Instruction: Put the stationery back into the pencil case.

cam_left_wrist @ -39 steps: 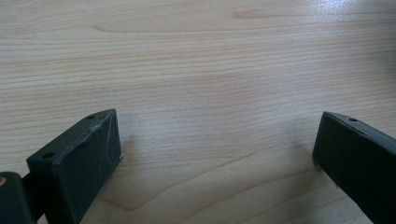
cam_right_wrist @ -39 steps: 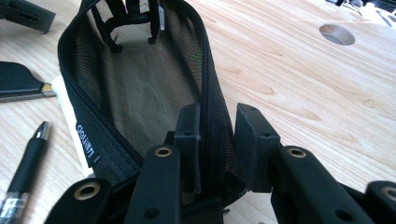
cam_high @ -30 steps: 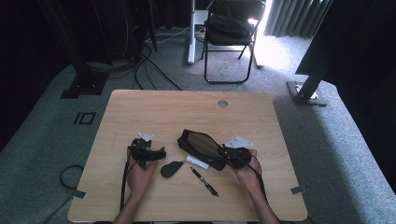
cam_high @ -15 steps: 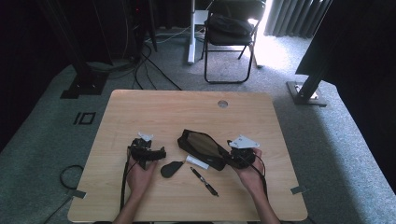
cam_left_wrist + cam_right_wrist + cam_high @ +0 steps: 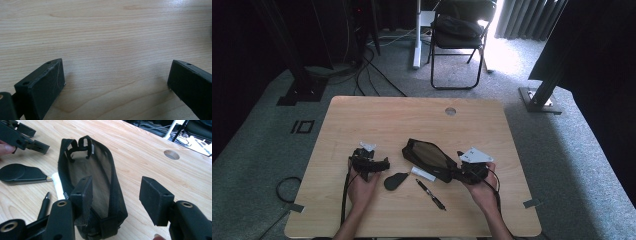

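The black mesh pouch (image 5: pixel 90 182) lies mid-frame, between the wide-open right gripper (image 5: pixel 116 200) jaws. Squeeze gently on its near end. The left gripper (image 5: pixel 116 82) waits open.

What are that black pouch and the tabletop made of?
The pouch looks like black fabric with a see-through mesh panel, edged by a zip and woven binding; it sags softly. The table shows pale wood grain with a smooth, slightly glossy finish, though it could be laminate rather than solid wood.
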Demonstrator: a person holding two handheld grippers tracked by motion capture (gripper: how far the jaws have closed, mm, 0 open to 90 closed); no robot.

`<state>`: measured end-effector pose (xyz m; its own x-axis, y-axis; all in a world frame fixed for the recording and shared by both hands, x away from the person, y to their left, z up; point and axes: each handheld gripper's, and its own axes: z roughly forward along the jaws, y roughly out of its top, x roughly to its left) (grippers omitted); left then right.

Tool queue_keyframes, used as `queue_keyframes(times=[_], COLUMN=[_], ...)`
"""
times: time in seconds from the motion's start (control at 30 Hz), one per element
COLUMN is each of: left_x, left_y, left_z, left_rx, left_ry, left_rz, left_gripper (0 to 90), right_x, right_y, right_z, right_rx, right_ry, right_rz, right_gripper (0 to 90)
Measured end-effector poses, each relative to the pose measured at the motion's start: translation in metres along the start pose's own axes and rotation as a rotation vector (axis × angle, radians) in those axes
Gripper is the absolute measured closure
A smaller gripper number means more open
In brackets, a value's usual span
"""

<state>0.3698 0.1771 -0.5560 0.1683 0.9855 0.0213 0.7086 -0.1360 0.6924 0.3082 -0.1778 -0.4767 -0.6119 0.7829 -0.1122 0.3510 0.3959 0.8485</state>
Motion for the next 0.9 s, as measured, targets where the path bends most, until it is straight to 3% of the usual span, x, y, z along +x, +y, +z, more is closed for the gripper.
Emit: queue_keyframes(times=[0.2, 0.4, 0.9], left_x=[0.000, 0.000, 0.000], left_y=[0.000, 0.000, 0.000], left_z=[0.000, 0.000, 0.000], left_rx=[0.000, 0.000, -0.001], left_ry=[0.000, 0.000, 0.000], left_rz=[0.000, 0.000, -0.002], left_gripper=[1.3, 1.3, 1.3], right_x=[0.005, 0.015, 0.040], right_y=[-0.001, -0.003, 0.001], right_z=[-0.004, -0.009, -0.010], right_rx=[0.000, -0.034, -0.040], right_ry=[0.012, 0.025, 0.070], right_rz=[-0.014, -0.017, -0.054], right_gripper=[47.6, 51.2, 52.4])
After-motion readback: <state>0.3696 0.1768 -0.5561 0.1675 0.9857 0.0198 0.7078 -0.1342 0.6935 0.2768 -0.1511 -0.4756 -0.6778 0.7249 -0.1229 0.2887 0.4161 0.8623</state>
